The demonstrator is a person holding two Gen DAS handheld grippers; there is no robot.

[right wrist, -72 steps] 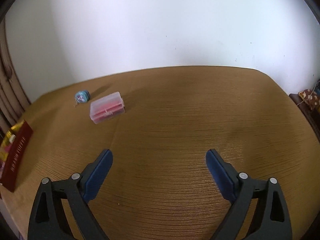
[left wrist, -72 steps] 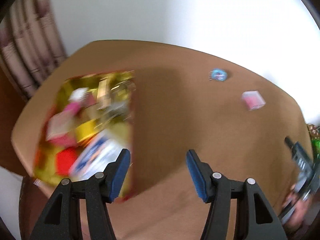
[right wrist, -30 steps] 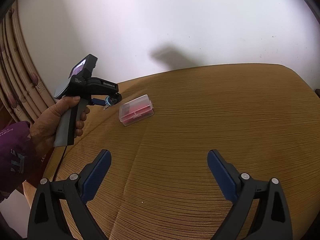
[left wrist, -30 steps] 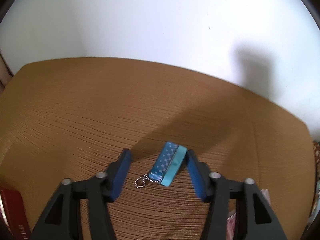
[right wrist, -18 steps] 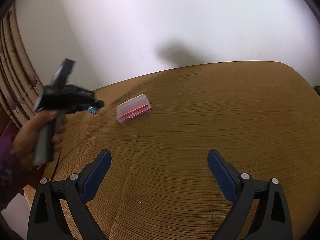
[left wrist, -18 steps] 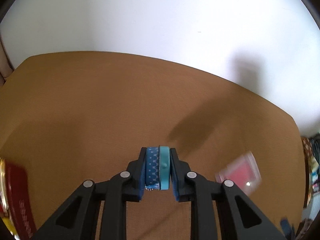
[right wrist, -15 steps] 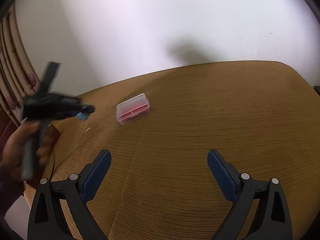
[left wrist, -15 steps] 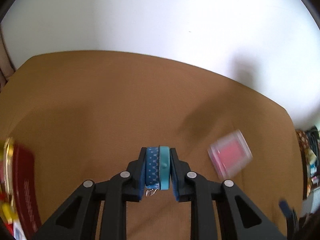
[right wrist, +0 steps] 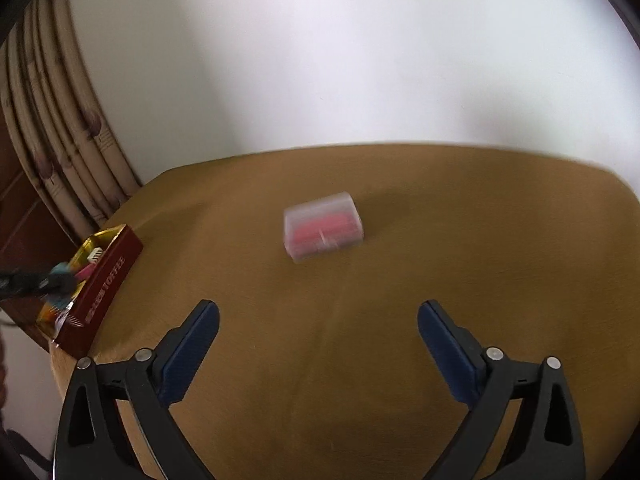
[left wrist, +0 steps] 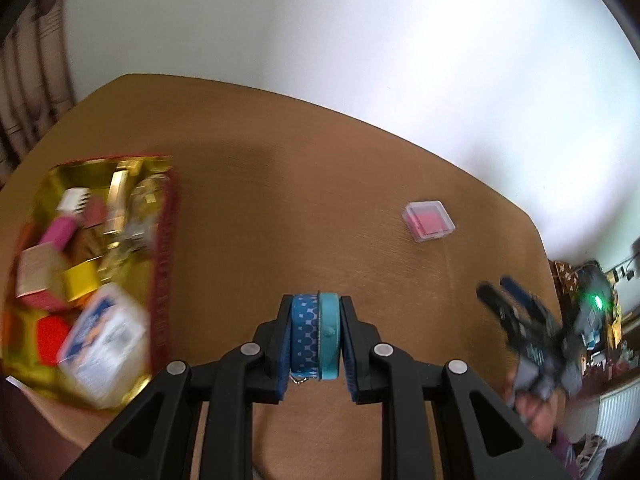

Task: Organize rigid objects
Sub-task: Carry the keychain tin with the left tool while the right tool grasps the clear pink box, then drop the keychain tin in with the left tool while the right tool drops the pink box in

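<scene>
L tool (left wrist: pixel 316 336) is clamped on the blue tape roll (left wrist: pixel 315 330), pads flat on its two round faces, so the roll stands on edge w/ its axis running across the jaws; a bit of keychain hangs under it. It's carried clear above the counter (left wrist: pixel 288 208), not resting on it.

What the next move turns on: the red tin (left wrist: pixel 166 240), gold-lined and already full of small items, lies at abt 9–10 o'clock from my L tool, near, its long side running toward 12. So the roll has to swing left over the near wall before I let go. L is plainly the nearer one to the tin.

R tool (right wrist: pixel 318 344) has jaws apart and opening wider, nothing between them. The clear case w/ pink insert (right wrist: pixel 323 225) sits on the counter at abt 12 o'clock from it, well ahead, long axis roughly across the jaws, a little tilted. From the L view the same case is at abt 1 o'clock, farther off. R is nearer that one, I'd say.

Vs a sec ago: then the roll lay on the counter between my half-open L jaws; now it's gripped and lifted, and the view has swung so the tin shows at left. R has closed in on the case, which looks bigger and more centred.
</scene>
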